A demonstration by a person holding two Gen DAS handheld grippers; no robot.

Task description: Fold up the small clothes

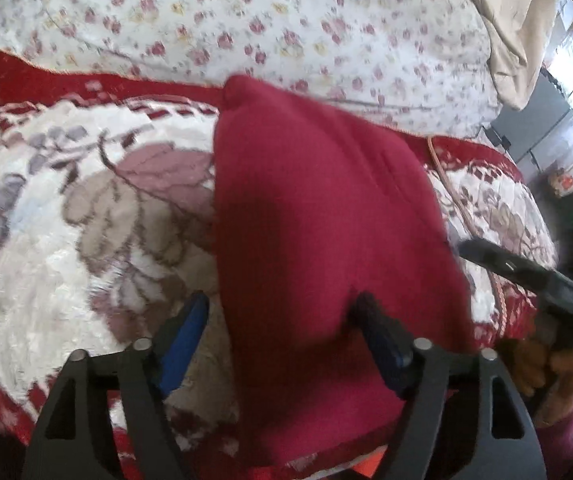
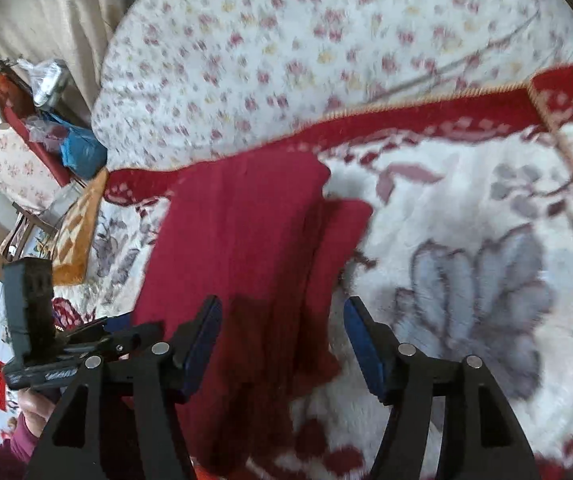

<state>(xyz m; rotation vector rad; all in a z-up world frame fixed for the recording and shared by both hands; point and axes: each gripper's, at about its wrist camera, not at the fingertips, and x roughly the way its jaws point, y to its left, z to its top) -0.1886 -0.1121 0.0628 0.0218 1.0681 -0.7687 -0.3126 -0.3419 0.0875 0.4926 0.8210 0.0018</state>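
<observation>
- Left hand-held gripper has its blue-padded fingers spread wide; the dark red knitted garment lies draped between them, its near edge over the right-hand pad, with no pinch on it that I can make out, so I read this gripper as released.
- Dark red knitted garment, seen from the right wrist as a partly folded strip with a narrower layer showing along its right side, lies on the white plush blanket with grey and mauve flowers and a red border, nearer that blanket's red far border than its middle.
- Right hand-held gripper is also released: its jaws stand well apart over the garment's near end, the left pad above the cloth and the right pad above bare blanket just beside the garment's edge.
- By my judgement the knit is light, soft and limp, will sag and slide on the plush pile, and is best taken at the near corners through all layers.
- Beyond the blanket's red border lies a white quilt with small red flowers.
</observation>
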